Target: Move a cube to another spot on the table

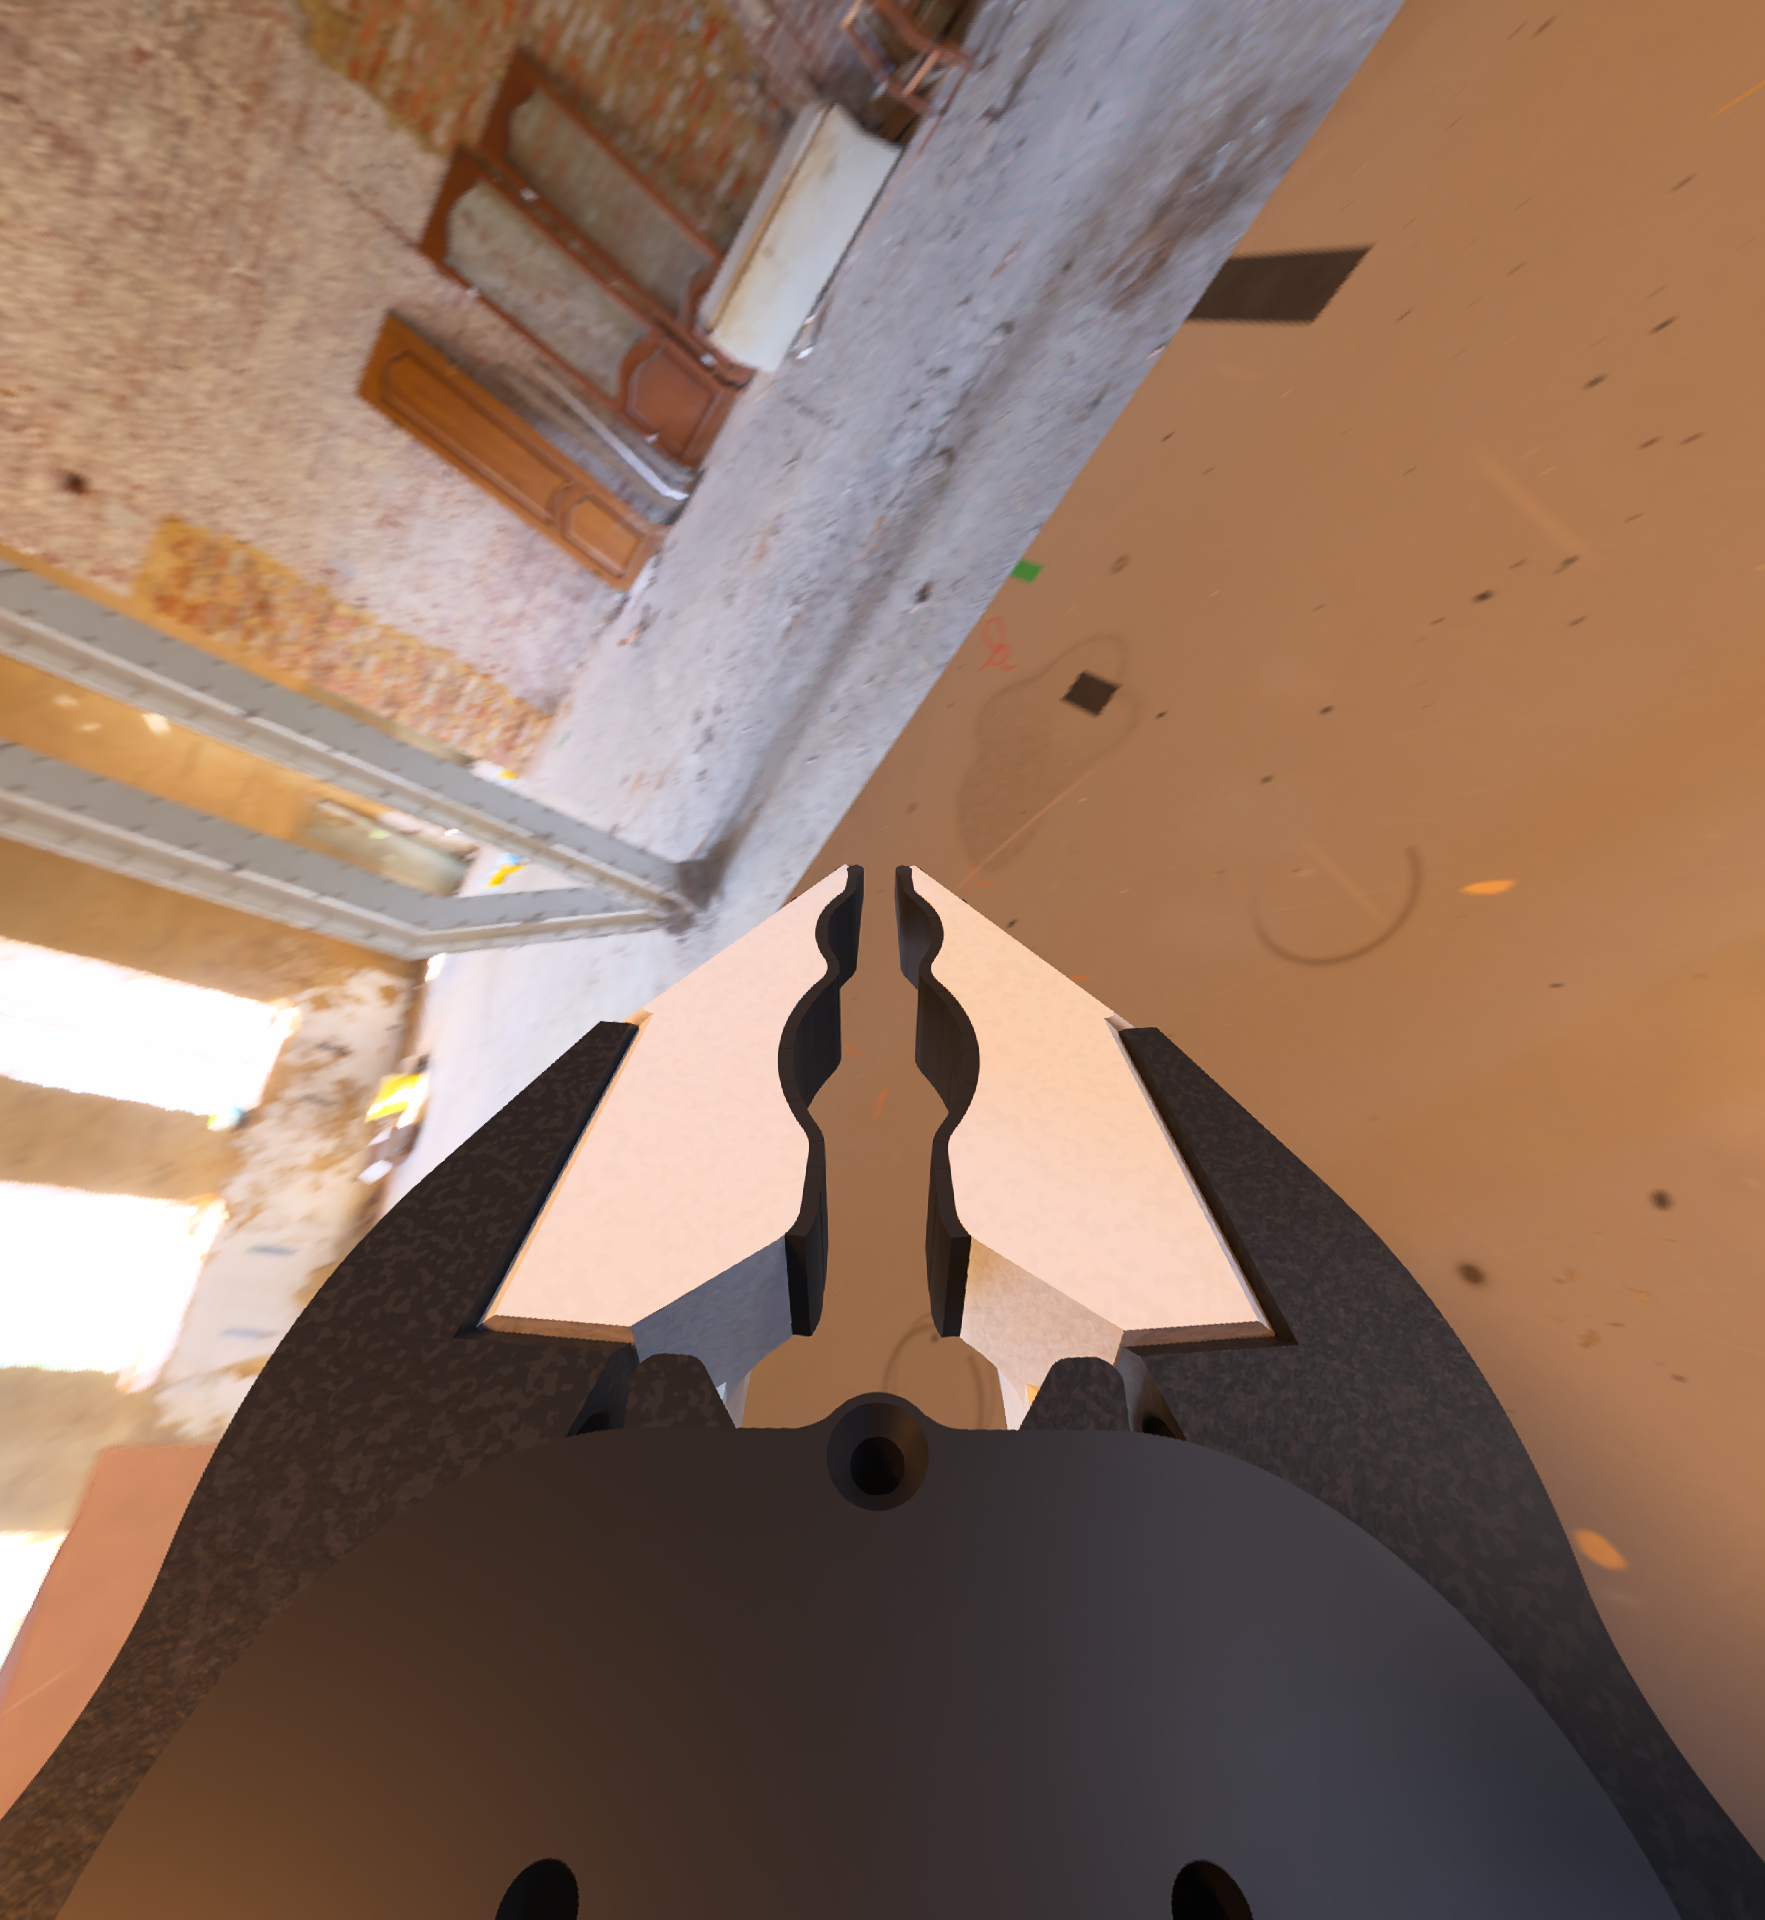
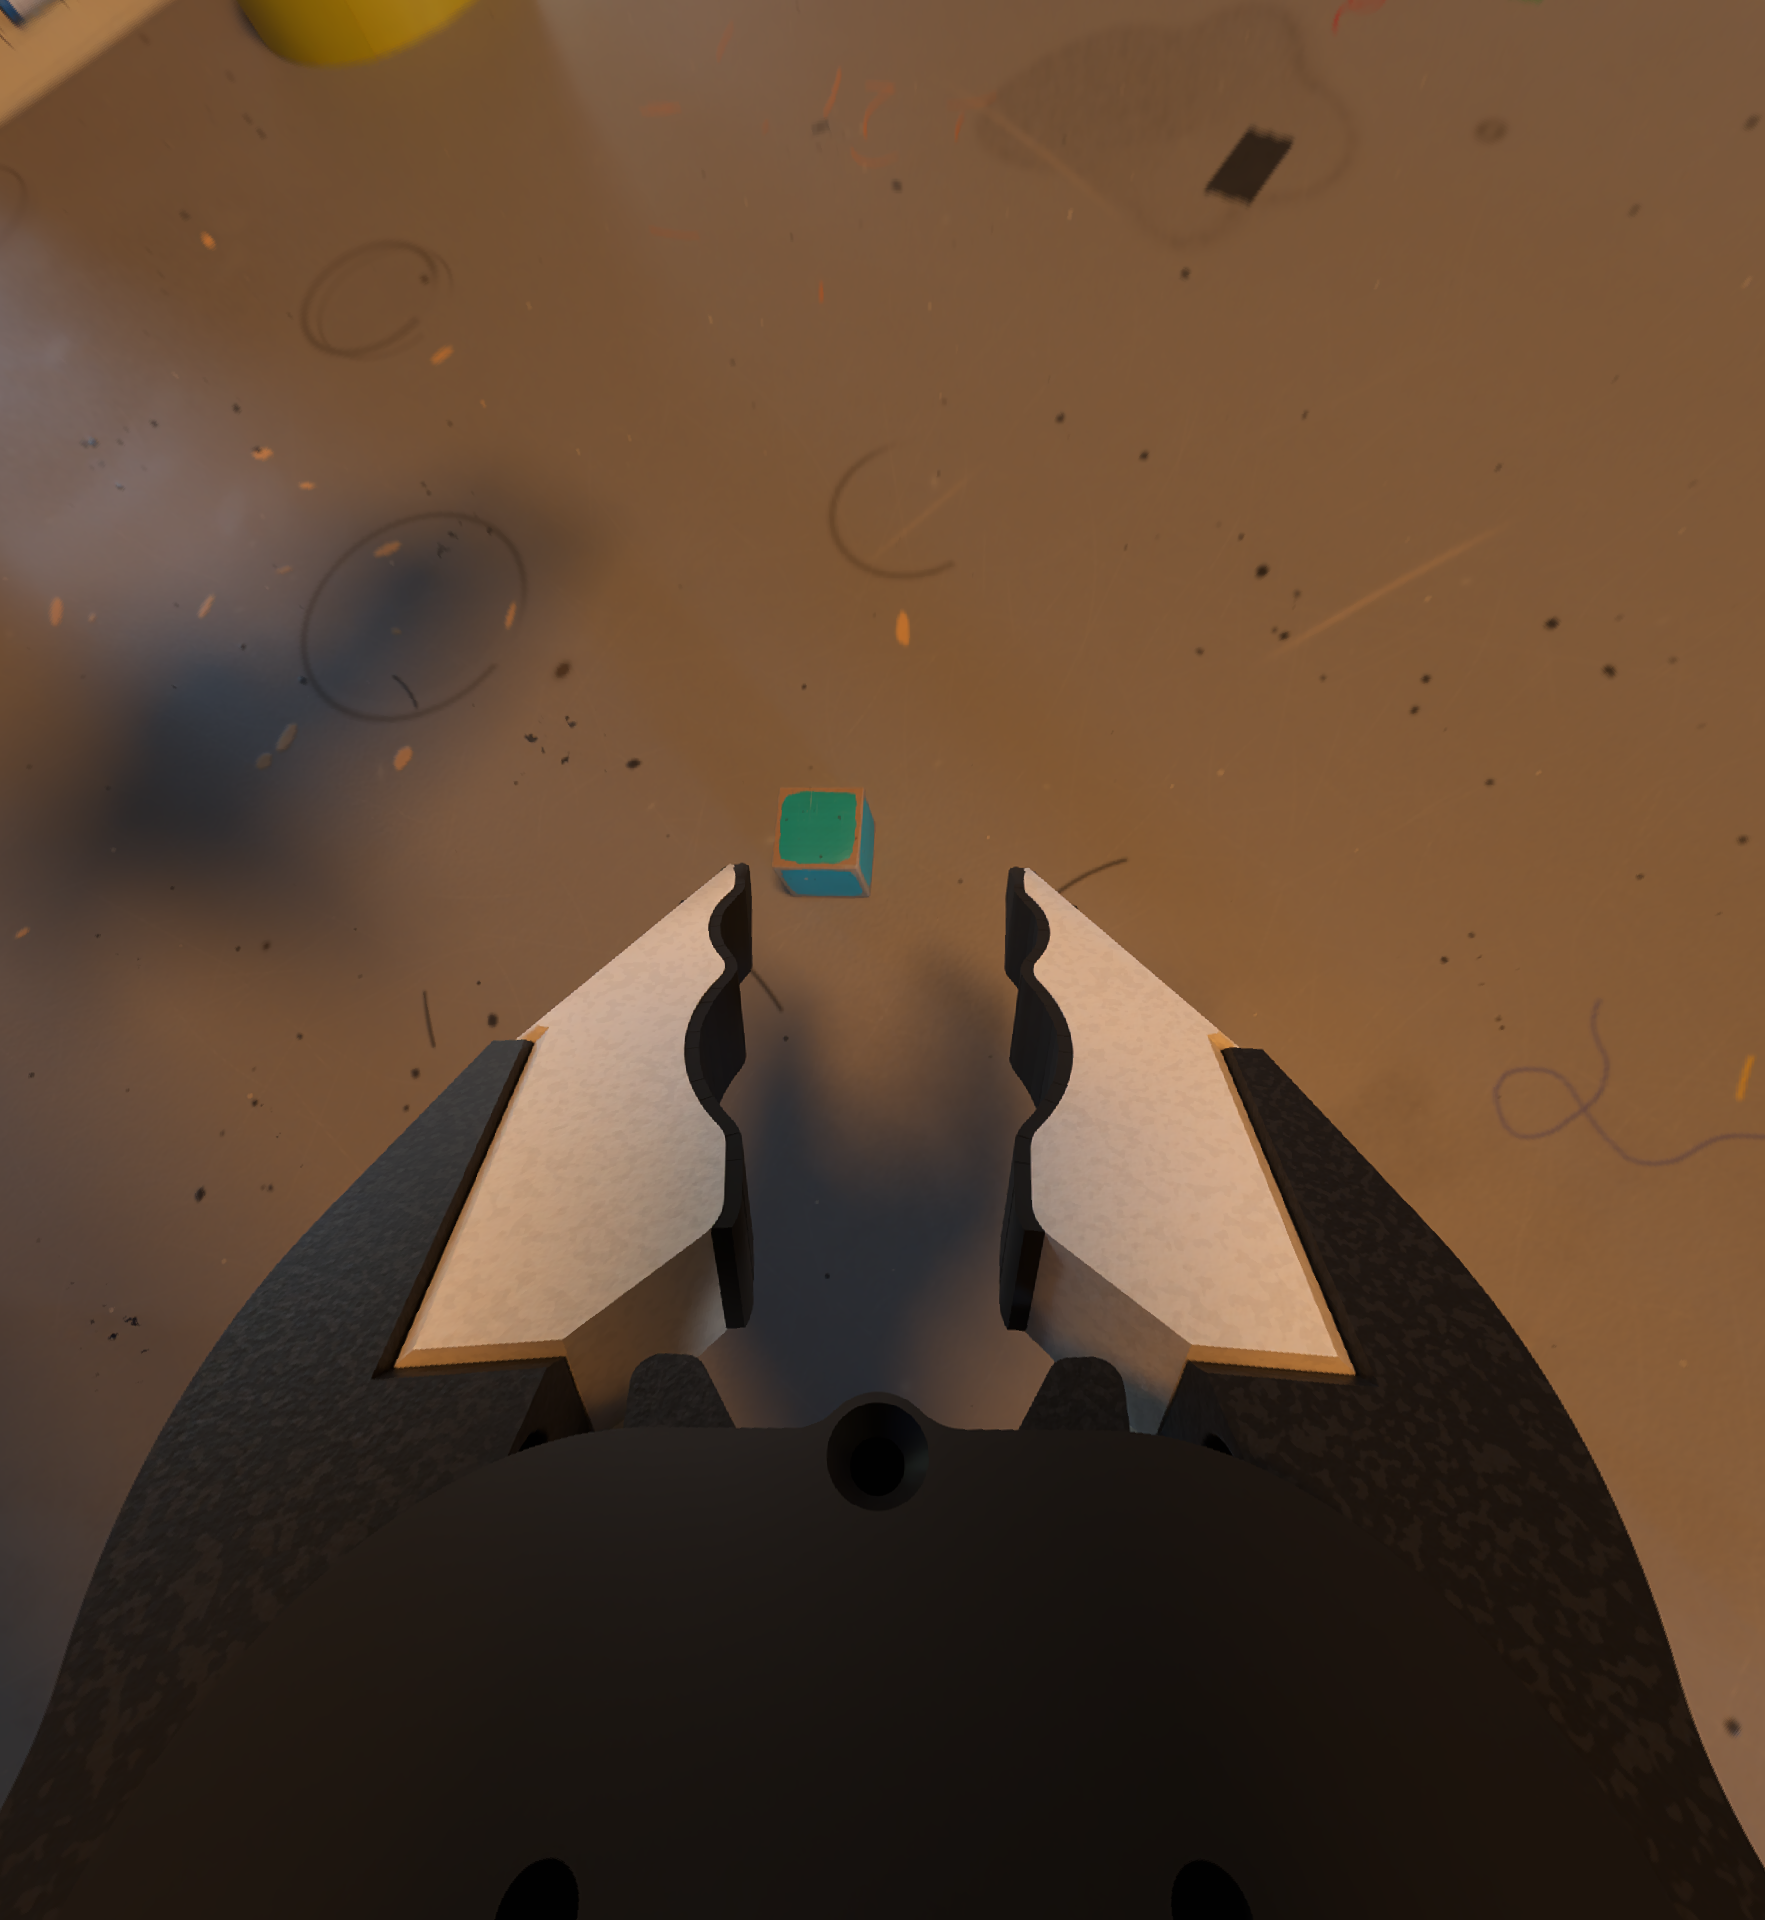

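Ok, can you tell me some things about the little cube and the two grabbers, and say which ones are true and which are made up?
1. The right gripper has its fingers spread wide apart. True.
2. The right gripper is squeezing the cube. False: the cube sits on the table just past the fingertips, untouched.
3. The cube's top face is green. True, with blue sides.
4. The left gripper is wide open. False: its fingers are nearly together, with only a thin gap and nothing between them.
5. A red cup stands at the table's far edge. False: the thing there is yellow, and mostly cut off by the picture's edge.
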Robot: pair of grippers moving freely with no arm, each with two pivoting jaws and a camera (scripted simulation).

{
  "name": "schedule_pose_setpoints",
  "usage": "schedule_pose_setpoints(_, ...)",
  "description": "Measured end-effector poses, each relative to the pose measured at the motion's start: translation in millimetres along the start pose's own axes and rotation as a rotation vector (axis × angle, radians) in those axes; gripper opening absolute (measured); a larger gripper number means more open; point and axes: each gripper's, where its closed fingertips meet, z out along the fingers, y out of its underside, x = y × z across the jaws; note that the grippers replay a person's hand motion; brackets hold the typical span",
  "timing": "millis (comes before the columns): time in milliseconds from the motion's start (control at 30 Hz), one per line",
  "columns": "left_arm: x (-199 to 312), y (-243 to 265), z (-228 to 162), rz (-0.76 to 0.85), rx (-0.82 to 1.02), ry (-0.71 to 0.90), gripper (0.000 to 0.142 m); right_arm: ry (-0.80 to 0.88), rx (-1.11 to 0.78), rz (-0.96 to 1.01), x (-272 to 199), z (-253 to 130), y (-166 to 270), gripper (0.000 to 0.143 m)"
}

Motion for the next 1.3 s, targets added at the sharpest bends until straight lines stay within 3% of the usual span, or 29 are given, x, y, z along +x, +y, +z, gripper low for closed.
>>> schedule_pose_setpoints(133, -15, 11, 6, 0.13, -0.115, -0.231, 0.008, 0.018, -0.12, 0.037, -17, 41, 17, 0.053)
schedule_pose_setpoints(300, -7, 20, 18, 0.198, -0.173, -0.244, 0.01, 0.103, -0.212, 0.025, -19, 73, 32, 0.057)
schedule_pose_setpoints(433, -1, 23, 21, 0.219, -0.193, -0.232, 0.012, 0.126, -0.263, 0.004, -15, 81, 38, 0.047)
schedule_pose_setpoints(533, -1, 24, 22, 0.216, -0.197, -0.219, 0.013, 0.084, -0.278, -0.017, -16, 82, 40, 0.027)
schedule_pose_setpoints(567, -1, 25, 22, 0.213, -0.198, -0.214, 0.013, 0.076, -0.283, -0.029, -16, 78, 39, 0.027)
schedule_pose_setpoints(667, 0, 28, 22, 0.19, -0.202, -0.177, 0.013, 0.072, -0.227, -0.053, -9, 45, 17, 0.027)
schedule_pose_setpoints(800, -7, 31, 19, 0.149, -0.199, -0.158, 0.014, 0.182, -0.027, -0.014, 35, -57, -28, 0.027)
schedule_pose_setpoints(867, -10, 31, 16, 0.115, -0.189, -0.136, 0.014, 0.291, 0.07, 0.071, 78, -107, -27, 0.027)
schedule_pose_setpoints(933, -14, 30, 14, 0.084, -0.176, -0.12, 0.014, 0.35, 0.034, 0.184, 120, -134, 6, 0.027)
schedule_pose_setpoints(1000, -18, 30, 11, 0.059, -0.165, -0.105, 0.014, 0.35, -0.1, 0.274, 149, -140, 54, 0.027)
schedule_pose_setpoints(1133, -20, 32, 6, 0.013, -0.155, -0.059, 0.014, 0.291, -0.284, 0.309, 163, -132, 129, 0.027)
schedule_pose_setpoints(1300, -22, 35, 2, -0.02, -0.153, -0.021, 0.015, 0.287, -0.422, 0.307, 173, -124, 169, 0.027)
